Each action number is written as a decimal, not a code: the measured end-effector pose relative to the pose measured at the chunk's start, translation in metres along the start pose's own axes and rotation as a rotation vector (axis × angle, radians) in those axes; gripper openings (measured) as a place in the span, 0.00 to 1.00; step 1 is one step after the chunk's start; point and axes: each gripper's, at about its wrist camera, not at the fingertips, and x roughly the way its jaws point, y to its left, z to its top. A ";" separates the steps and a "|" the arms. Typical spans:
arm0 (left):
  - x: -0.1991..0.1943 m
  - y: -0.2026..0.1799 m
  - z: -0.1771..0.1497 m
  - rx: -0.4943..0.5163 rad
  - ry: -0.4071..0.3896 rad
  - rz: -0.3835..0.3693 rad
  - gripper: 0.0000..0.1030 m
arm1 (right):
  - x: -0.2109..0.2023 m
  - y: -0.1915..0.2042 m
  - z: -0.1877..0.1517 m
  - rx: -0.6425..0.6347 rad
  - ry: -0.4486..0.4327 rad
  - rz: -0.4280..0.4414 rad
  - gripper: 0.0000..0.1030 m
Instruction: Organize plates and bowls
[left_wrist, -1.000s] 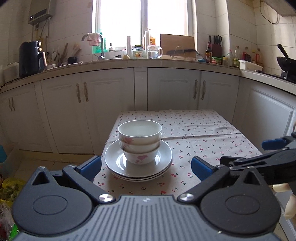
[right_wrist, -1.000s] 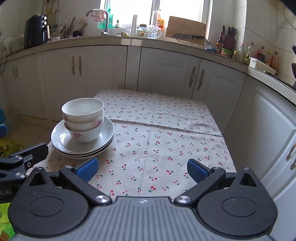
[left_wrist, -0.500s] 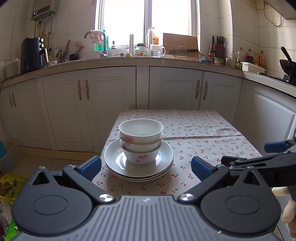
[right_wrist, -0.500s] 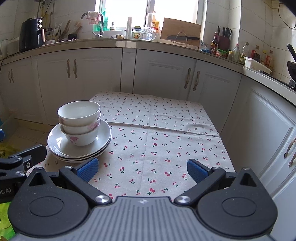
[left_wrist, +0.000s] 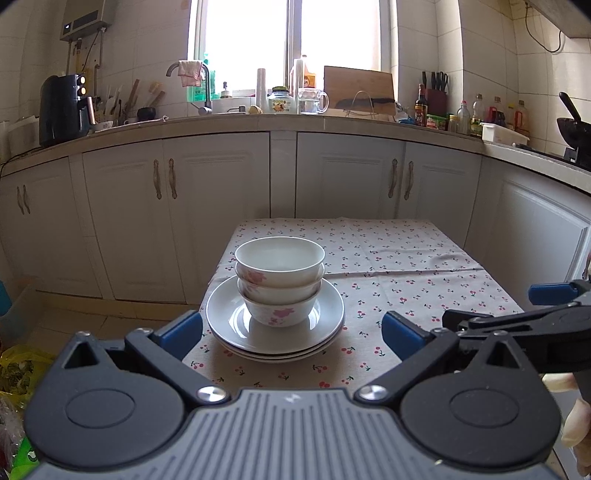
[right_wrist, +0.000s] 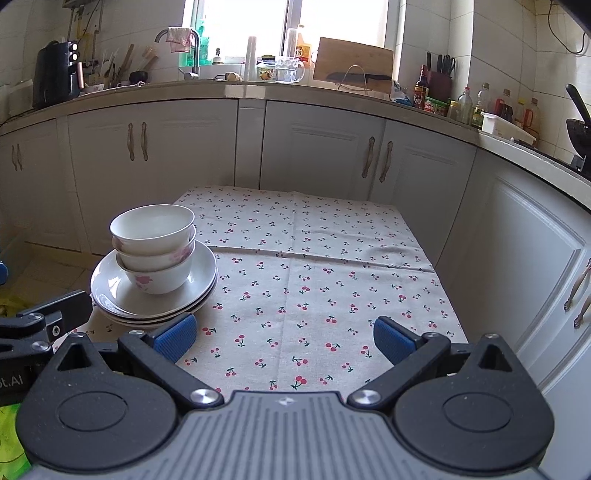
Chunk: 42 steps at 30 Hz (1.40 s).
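Three white bowls with pink flowers (left_wrist: 279, 280) sit nested on a stack of white plates (left_wrist: 221, 314) at the table's front left; the bowls (right_wrist: 153, 247) and plates (right_wrist: 201, 273) also show in the right wrist view. My left gripper (left_wrist: 291, 330) is open and empty, just in front of the plates. My right gripper (right_wrist: 284, 338) is open and empty over the cloth to the right of the stack; it shows at the right edge of the left wrist view (left_wrist: 546, 295).
The table carries a cherry-print cloth (right_wrist: 325, 280). White cabinets (left_wrist: 221, 206) and a counter with a sink, kettle, bottles and a cutting board run behind and to the right. Bags lie on the floor at the left (left_wrist: 18, 373).
Both grippers have drawn back and lifted slightly; the view tilted up. The stack of bowls and plates has not moved. Both grippers stay open.
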 end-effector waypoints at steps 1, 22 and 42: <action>0.000 0.000 0.000 0.000 0.001 -0.001 0.99 | 0.000 0.000 0.000 0.000 -0.001 -0.001 1.00; 0.001 0.001 0.000 -0.003 0.000 -0.006 0.99 | -0.001 0.002 0.001 -0.006 -0.003 -0.016 1.00; 0.002 -0.001 0.002 -0.001 0.000 -0.009 0.99 | -0.001 -0.001 0.001 0.002 -0.010 -0.030 1.00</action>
